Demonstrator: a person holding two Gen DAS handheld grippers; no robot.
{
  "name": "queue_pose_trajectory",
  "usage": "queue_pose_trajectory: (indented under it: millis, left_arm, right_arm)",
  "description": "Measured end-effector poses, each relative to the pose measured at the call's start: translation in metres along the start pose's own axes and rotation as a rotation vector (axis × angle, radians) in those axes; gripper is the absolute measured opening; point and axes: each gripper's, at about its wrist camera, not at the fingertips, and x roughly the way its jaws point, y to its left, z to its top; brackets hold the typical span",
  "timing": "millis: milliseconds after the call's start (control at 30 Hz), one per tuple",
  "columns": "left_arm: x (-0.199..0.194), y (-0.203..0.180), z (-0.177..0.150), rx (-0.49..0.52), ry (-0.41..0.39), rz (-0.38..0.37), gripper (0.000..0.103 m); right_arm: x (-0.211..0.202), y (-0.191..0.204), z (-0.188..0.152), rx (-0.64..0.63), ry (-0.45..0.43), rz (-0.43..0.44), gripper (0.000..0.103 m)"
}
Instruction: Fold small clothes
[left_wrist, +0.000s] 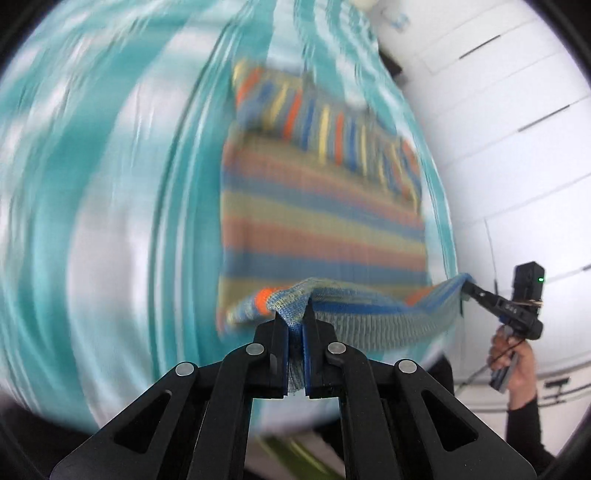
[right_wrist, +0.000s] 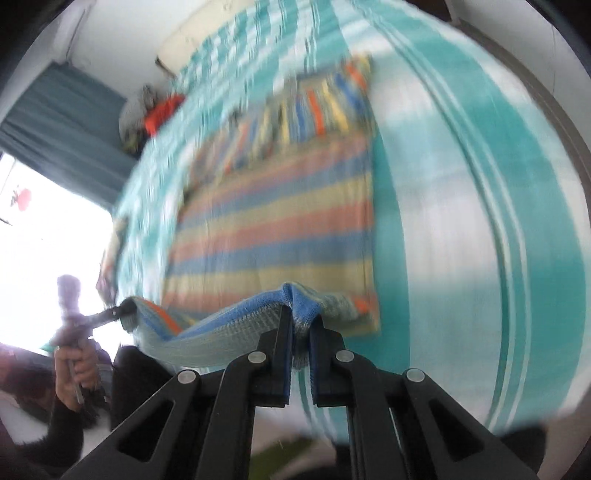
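Striped knit garment (left_wrist: 321, 206) lies mostly flat on a bed covered by a teal-and-white striped bedspread (left_wrist: 110, 221), with its near hem lifted off the bedspread. Left gripper (left_wrist: 295, 325) is closed narrow on one corner of that hem, knit fabric pinched between its blue-lined pads. Right gripper (right_wrist: 301, 325) is likewise closed narrow on the opposite hem corner, with blue knit bunched between its fingers. The hem edge sags in a shallow curve between the two grippers. At the far end of the garment, a sleeve section with stripes running crosswise (right_wrist: 306, 107) lies folded over the body. In the left wrist view, the right hand (left_wrist: 517, 362) grips its handle in front of white cabinet doors (left_wrist: 498, 110). Both views are motion-blurred.
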Motion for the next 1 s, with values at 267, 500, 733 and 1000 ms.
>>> queue_pose_trajectory:
  millis: [267, 500, 733, 1000]
  left_arm:
    - [0.035, 0.024, 0.182, -0.175, -0.145, 0.206, 0.075]
    - [0.030, 0.060, 0.109, -0.114, -0.181, 0.201, 0.084]
    - [0.038, 0.044, -0.010, 0.092, -0.207, 0.361, 0.089]
    - [0.089, 0.020, -0.059, 0.184, -0.303, 0.498, 0.103]
  right_arm:
    - [0.027, -0.003, 0.209, 0.088, -0.301, -0.070, 0.073]
    - [0.044, -0.016, 0.161, 0.008, -0.307, -0.195, 0.074]
    - [0.046, -0.022, 0.036, -0.181, -0.276, -0.311, 0.074]
    - [0.081, 0.008, -0.032, -0.295, -0.335, -0.456, 0.074]
